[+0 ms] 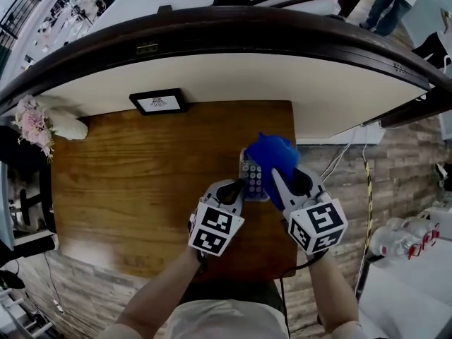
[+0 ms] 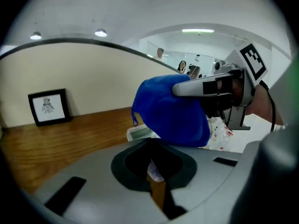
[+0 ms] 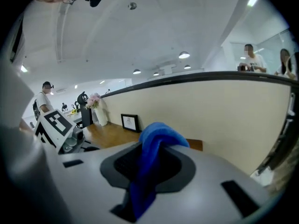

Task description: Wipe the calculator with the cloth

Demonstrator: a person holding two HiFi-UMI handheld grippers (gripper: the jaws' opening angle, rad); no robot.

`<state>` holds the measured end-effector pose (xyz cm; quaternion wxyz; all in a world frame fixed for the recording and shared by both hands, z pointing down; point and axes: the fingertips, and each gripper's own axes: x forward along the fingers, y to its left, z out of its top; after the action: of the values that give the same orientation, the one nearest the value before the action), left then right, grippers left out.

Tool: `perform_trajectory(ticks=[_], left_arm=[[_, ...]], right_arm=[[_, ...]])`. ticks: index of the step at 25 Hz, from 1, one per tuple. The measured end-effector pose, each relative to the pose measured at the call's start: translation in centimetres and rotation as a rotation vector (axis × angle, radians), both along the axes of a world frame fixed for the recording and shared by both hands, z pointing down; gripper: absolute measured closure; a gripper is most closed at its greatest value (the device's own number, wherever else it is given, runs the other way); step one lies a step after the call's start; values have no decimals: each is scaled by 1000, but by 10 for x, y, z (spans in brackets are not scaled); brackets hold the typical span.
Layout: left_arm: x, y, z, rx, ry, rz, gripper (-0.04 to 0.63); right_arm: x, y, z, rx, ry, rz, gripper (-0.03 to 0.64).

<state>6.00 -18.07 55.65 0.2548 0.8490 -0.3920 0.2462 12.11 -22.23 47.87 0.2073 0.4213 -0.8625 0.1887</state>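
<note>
Pinching the cloth (image 1: 272,155) tight in your right gripper (image 1: 277,181) jaws, you are holding it over the far right part of the calculator (image 1: 251,176), probably to wipe it. Your left gripper (image 1: 236,189) jaws, nearly together, are nipping its near left edge, apparently steadying it on the surface (image 1: 141,189). You are handling one cloth and one calculator.

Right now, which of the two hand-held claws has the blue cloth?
The right gripper: the blue cloth is pinched between its jaws, over the calculator. The left gripper has no cloth; its jaws close on the calculator's near edge.
</note>
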Motion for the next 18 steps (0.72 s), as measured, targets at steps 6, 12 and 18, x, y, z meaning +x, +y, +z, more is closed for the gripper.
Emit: perform_trajectory(ticks=[6,12,18], left_arm=[[4,7,48,-88,-13,37,594],[3,9,65,-120,10,25,594],[2,5,66,-98,20,25,594]], right_arm=[[-25,-12,44,-56,28,-62,537],[-45,-17,80,-103,78,-140,537],[-59,-21,114,-129,186,-229,540]])
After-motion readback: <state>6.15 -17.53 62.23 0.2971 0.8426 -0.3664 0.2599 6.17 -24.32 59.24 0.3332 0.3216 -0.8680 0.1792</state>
